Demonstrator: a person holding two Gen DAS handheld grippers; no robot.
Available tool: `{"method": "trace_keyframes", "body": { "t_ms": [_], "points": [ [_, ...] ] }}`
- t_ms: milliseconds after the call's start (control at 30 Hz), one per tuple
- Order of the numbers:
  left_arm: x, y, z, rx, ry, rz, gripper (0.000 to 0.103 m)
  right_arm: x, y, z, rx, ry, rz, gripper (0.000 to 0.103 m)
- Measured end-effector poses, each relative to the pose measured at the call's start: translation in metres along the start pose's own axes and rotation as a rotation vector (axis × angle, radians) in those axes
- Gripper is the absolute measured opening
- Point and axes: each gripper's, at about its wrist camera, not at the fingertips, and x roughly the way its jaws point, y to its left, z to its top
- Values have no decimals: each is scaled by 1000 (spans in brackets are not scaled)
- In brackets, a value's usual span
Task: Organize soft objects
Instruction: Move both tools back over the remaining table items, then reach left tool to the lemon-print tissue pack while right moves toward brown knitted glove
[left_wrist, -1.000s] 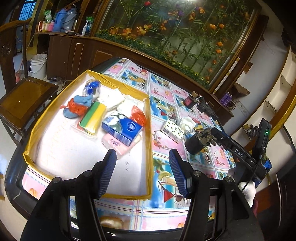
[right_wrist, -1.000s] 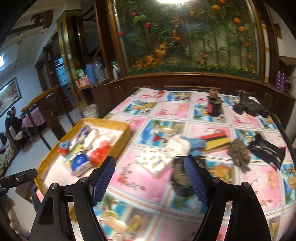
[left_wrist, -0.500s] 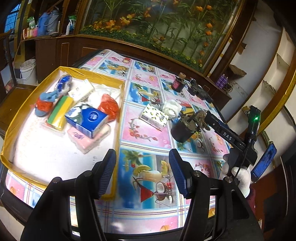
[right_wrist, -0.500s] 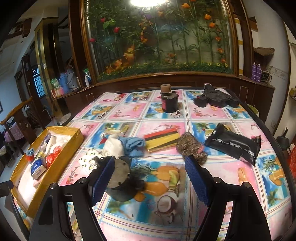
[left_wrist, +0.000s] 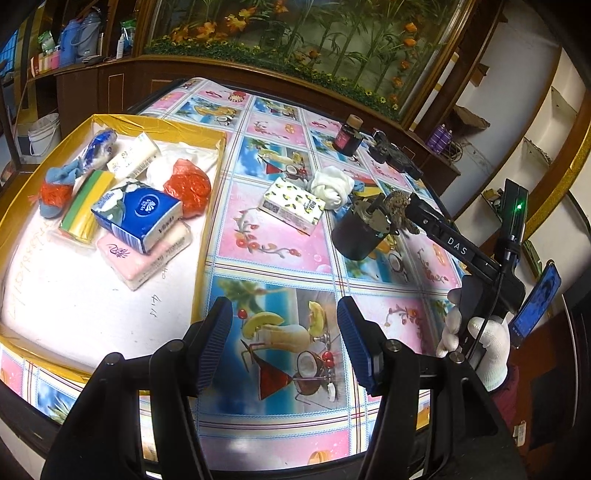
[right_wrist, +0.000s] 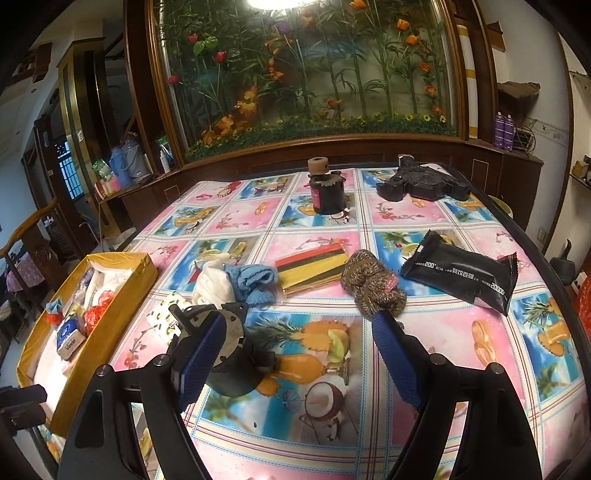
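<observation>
Your right gripper (right_wrist: 295, 343) stands wide and empty with the coarse knitted brown bundle (right_wrist: 373, 286) at its 12 o'clock, just past the right fingertip; close too early and you may only snag loose yarn, or nudge the bundle toward the crinkly black packet (right_wrist: 461, 277) at 2 o'clock. Your left gripper (left_wrist: 282, 339) also hangs wide and empty over the glossy tablecloth (left_wrist: 273, 243), the cardboard tray (left_wrist: 210, 206) of soft packs at its 10 o'clock.

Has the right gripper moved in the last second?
Yes. The right gripper swung right, away from the yellow tray, toward the brown knit bundle; open.
</observation>
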Motion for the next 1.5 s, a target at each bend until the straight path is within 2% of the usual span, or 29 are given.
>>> {"method": "trace_keyframes", "body": {
  "t_ms": [567, 1500],
  "points": [
    [17, 1, -6, -1, 43, -25, 58, 18, 3, -1, -12, 48, -25, 81],
    [31, 3, -9, 1, 67, -46, 58, 22, 2, -2, -14, 55, -34, 83]
  ]
}}
